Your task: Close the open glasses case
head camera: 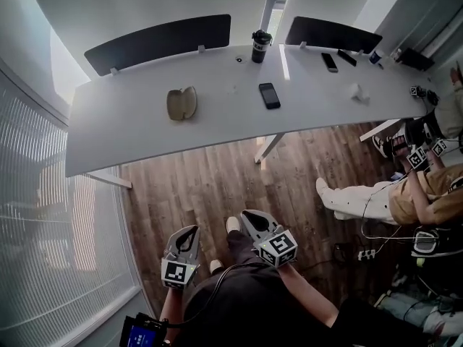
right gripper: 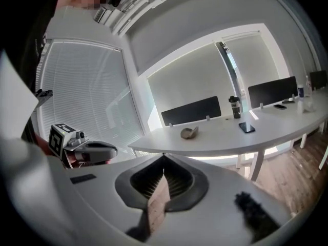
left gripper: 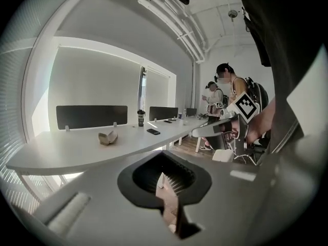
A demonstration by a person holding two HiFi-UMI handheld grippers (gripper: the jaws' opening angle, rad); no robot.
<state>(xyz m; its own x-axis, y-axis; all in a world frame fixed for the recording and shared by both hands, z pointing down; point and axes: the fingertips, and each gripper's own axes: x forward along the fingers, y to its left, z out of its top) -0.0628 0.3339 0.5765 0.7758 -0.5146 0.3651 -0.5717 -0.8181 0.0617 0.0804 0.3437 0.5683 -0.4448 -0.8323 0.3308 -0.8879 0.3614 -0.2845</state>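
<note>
1. Case [head camera: 181, 103] is out of reach for now: the left gripper [head camera: 184, 238] and right gripper [head camera: 253, 221] hang low over the floor [head camera: 202, 186], both with jaws pressed together on nothing.
2. The table [head camera: 130, 129] edge is well ahead of them.
3. On the table the case lies open, its halves side by side and its long axis pointing away. It sits almost straight ahead of the left gripper, which looks the nearer one.

Tan glasses case [head camera: 181, 103], lying open, on white desk [head camera: 130, 132]
</note>
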